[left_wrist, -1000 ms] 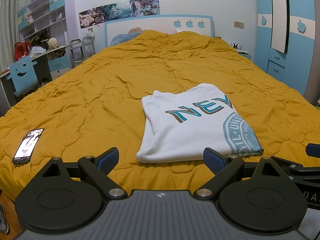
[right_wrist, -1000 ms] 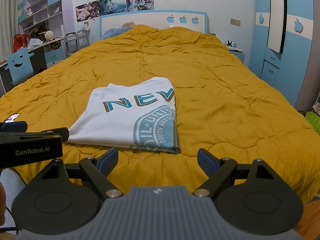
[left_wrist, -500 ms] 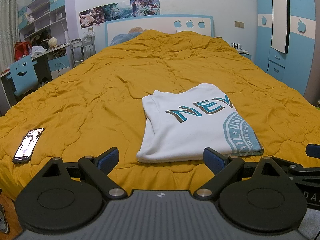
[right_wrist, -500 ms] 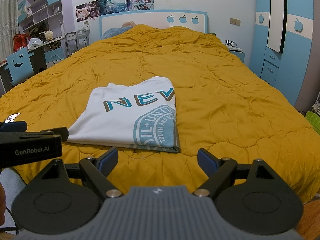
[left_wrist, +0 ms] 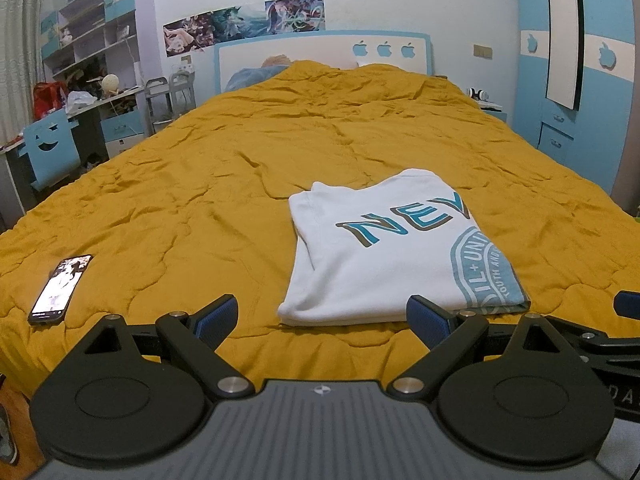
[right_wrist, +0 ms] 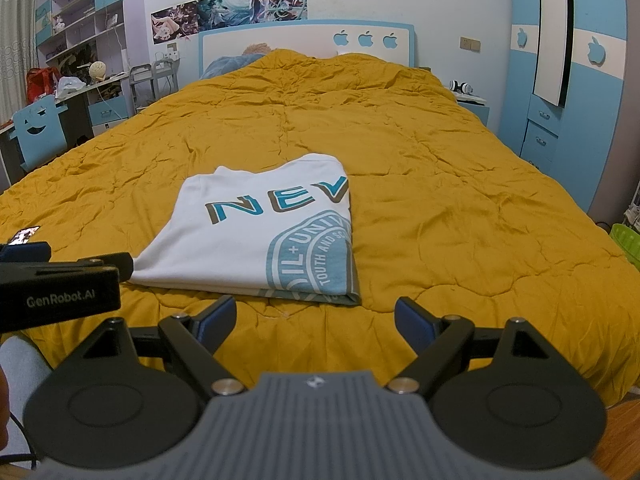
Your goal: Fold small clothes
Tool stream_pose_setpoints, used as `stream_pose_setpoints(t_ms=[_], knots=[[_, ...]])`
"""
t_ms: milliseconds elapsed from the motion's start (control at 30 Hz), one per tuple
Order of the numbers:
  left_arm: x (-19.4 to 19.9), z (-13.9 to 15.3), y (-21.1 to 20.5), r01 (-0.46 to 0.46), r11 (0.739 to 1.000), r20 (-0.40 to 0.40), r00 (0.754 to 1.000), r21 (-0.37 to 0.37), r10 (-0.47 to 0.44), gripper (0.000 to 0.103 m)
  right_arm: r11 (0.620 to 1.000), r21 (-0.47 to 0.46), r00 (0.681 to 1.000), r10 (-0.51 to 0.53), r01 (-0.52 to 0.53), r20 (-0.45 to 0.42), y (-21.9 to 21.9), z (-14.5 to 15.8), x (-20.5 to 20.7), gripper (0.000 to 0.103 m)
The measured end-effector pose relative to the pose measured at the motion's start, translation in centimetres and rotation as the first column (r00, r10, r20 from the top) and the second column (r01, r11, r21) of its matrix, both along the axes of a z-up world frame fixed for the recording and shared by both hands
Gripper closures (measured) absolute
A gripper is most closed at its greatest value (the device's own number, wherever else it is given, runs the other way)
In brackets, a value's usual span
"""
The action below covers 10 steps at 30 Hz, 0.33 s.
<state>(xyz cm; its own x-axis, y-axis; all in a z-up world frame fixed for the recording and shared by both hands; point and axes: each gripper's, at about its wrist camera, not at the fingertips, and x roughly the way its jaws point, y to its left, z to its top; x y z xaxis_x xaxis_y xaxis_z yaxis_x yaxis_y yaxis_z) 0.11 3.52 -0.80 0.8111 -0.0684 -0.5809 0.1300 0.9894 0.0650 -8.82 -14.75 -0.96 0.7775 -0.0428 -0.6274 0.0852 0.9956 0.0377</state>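
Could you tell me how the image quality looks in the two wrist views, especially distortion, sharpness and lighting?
Left wrist view: strong fisheye bending of the blue wardrobe and dark corners; the folded white printed T-shirt is sharp on the mustard-yellow quilt. Right wrist view: same curvature, soft even indoor light, faint shadows, no glare on the T-shirt.

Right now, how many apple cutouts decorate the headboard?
3: left apple cutout, middle apple cutout and right apple cutout, in a row across the headboard's right part.
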Motion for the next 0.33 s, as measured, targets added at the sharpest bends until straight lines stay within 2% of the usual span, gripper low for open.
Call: stream_pose_setpoints(t_ms=[333], knots=[[-0.19,0.26,-0.07,-0.005,1.000,0.010,1.000,-0.006,0.005,0.000,1.000,0.000,1.000,-0.001,0.001,0.000,0.04,0.01,-0.02,0.021]])
